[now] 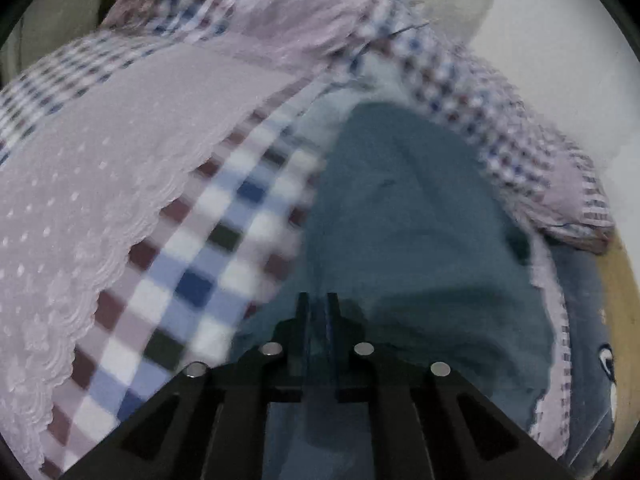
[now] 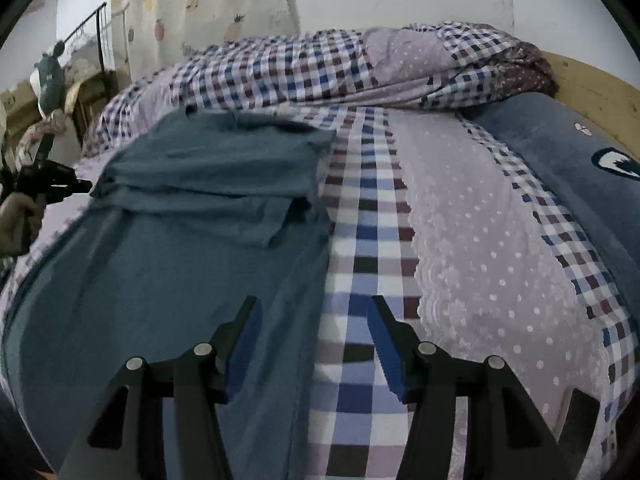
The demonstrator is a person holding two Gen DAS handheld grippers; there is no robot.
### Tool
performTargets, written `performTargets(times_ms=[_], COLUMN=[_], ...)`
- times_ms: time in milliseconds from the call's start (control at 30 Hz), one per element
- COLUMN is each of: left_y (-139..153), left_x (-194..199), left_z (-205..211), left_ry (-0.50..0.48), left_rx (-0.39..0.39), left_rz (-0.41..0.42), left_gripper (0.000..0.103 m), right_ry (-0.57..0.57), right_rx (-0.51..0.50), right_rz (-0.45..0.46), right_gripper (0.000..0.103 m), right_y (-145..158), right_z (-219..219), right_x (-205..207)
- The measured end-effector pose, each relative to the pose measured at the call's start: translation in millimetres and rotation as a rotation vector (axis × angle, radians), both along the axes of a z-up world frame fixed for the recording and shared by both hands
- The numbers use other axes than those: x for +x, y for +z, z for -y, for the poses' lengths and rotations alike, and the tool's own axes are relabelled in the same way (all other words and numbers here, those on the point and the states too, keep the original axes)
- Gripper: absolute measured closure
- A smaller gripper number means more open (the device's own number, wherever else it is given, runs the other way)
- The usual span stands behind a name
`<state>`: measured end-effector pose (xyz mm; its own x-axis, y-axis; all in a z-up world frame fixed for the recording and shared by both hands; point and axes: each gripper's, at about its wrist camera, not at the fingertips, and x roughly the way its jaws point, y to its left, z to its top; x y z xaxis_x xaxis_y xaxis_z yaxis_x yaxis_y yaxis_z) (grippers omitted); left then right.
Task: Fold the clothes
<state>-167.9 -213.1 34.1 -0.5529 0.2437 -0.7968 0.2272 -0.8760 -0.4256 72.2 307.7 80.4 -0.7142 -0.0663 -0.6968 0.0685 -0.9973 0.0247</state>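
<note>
No containers in view. The teal garment [image 2: 192, 240], soft knit, lies on the bed [image 2: 372, 216], its far part folded back over itself. Left gripper [image 1: 318, 308]: jaws closed on a fold of that garment; this view is motion-blurred. Right gripper [image 2: 314, 320]: jaws open above the garment's right edge. Checked bedsheet with lilac dotted, scalloped-lace panel [image 2: 472, 240]. Navy pillow [image 2: 568, 160] partly cut off.

The light is dim, soft and even, without glare. The left wrist view is motion-blurred; the right is sharper. Fisheye edges curve darkly.
</note>
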Motion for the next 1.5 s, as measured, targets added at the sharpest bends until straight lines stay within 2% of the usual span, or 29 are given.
performTargets(times_ms=[33, 100, 167, 233, 500, 600, 700, 900, 1133, 1267, 1400, 1500], left_y=[-5.9, -6.6, 0.6, 9.1, 11.0, 4.7, -4.7, -22.4, -34.7, -41.2, -47.6, -53.7], left_x=[0.2, 15.4, 38.0, 64.2, 213.5, 248.7, 277.0, 327.0, 370.6, 385.8, 391.8, 392.0], left_z=[5.2, 15.6, 21.9, 20.9, 33.1, 30.4, 34.8, 36.4, 44.8, 39.4, 32.9, 25.3], left_ry=[0.004, 0.021, 0.017, 0.001, -0.102, -0.136, -0.138, -0.117, -0.096, -0.09, -0.123, -0.16], left_rx=[0.033, 0.082, 0.099, 0.085, 0.014, -0.088, -0.084, -0.023, -0.031, -0.025, -0.088, -0.129], left_rz=[0.028, 0.004, -0.043, -0.089, -0.116, -0.077, -0.044, -0.01, -0.008, -0.011, 0.008, 0.027], left_gripper=[0.097, 0.083, 0.041, 0.03, 0.028, 0.028, 0.028, 0.028, 0.028, 0.028, 0.028, 0.02], right_ry=[0.006, 0.019, 0.031, 0.04, 0.088, 0.119, 0.162, 0.249, 0.317, 0.269, 0.185, 0.143], right_rx=[0.001, 0.012, 0.007, -0.002, -0.049, -0.078, -0.081, -0.081, -0.06, -0.024, -0.005, -0.007], right_rz=[-0.001, -0.01, -0.025, -0.038, -0.056, -0.048, -0.056, -0.077, -0.106, -0.093, -0.056, -0.035], right_gripper=[0.045, 0.045, 0.045, 0.045, 0.041, 0.04, 0.04, 0.036, 0.034, 0.033, 0.032, 0.03], right_y=[-0.8, 0.8, 4.1, 7.4, 10.5, 9.8, 10.0, 10.5, 9.3, 7.4, 4.0, 2.2], right_z=[1.7, 7.1, 12.2, 17.3, 45.1, 62.2, 84.8, 130.1, 172.3, 186.0, 188.3, 186.8], right_x=[1.7, 6.0, 12.7, 20.8, 69.4, 91.8, 110.7, 147.7, 175.9, 181.2, 184.1, 186.6])
